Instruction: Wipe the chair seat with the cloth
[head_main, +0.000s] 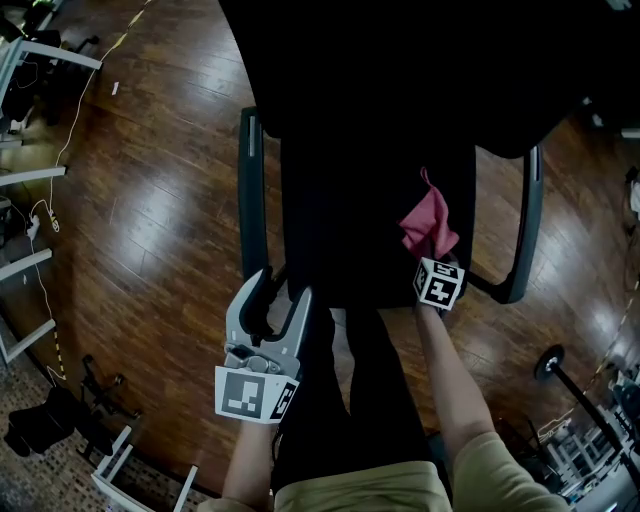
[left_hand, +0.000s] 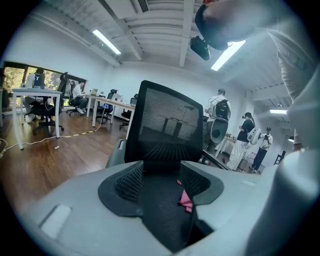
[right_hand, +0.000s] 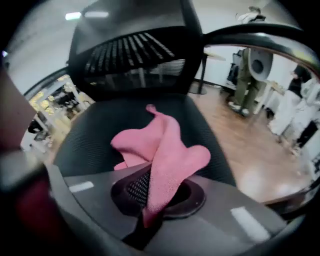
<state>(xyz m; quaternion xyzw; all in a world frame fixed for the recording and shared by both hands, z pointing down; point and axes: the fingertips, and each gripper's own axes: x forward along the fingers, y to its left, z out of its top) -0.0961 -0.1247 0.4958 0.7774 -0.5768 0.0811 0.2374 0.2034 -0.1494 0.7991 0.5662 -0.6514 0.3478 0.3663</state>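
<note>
Pink cloth (head_main: 428, 225) is bunched up on the right side of the black mesh chair seat (head_main: 360, 200), pretty close to the near edge. The right tongs (head_main: 434, 258) are clamped on the cloth's near end. A fold of it is pinched tight between the pads, and the rest is flopped out on the mesh past the tips, toward the backrest (right_hand: 135, 55). One corner of the cloth pokes up at the far end.

The left tongs (head_main: 284, 288) are at the near left corner of the seat, just beside the left armrest (head_main: 250, 190). Their jaws are spread wide and hold nothing, with only seat mesh showing through the gap. Can't tell if they actually touch the seat. The chair stands on a shiny wooden floor (head_main: 150, 220).
</note>
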